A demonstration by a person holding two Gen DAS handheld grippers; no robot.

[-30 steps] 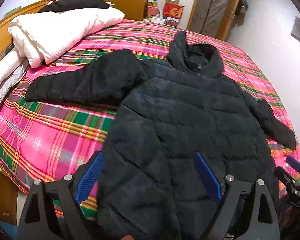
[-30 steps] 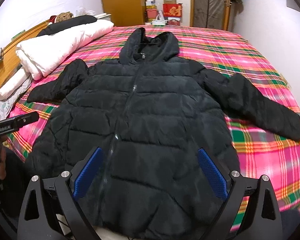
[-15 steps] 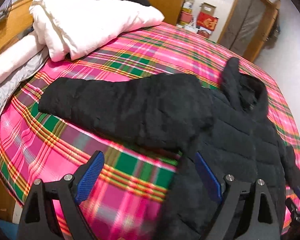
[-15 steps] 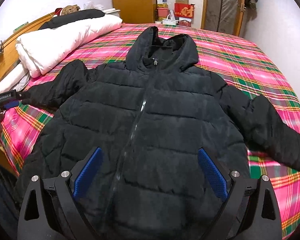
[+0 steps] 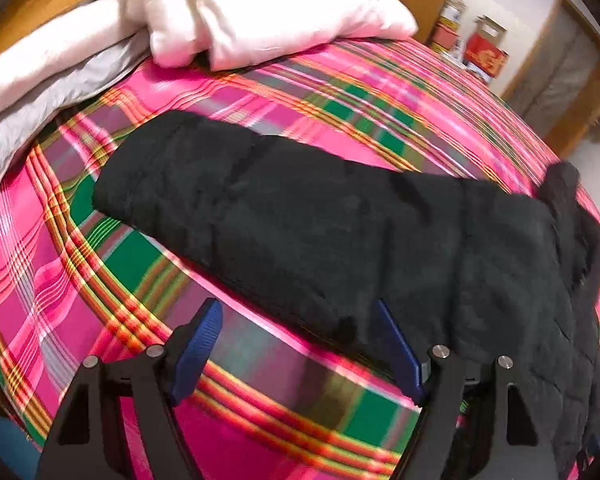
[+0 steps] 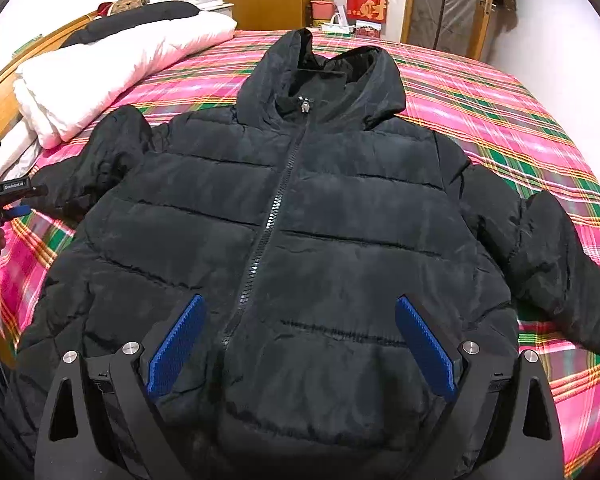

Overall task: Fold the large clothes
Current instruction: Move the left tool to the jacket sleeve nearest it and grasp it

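A black hooded puffer jacket (image 6: 300, 216) lies face up and zipped on the plaid bed, sleeves spread out. Its left sleeve (image 5: 284, 216) fills the left wrist view, cuff toward the pillows. My left gripper (image 5: 300, 340) is open and empty, just short of the sleeve's near edge; it also shows at the left edge of the right wrist view (image 6: 8, 200). My right gripper (image 6: 300, 344) is open and empty, above the jacket's lower front near the zipper. The right sleeve (image 6: 560, 264) lies out to the right.
The pink, green and yellow plaid bedcover (image 6: 500, 120) covers the bed. A folded white duvet (image 6: 120, 76) and pillows (image 5: 52, 64) lie at the left by the wooden headboard. Boxes (image 6: 366, 8), a wardrobe and a door stand beyond the far end.
My left gripper has swung left and closer to the left sleeve, which now fills its view. My right gripper has moved forward over the jacket's lower front. Both stay open.
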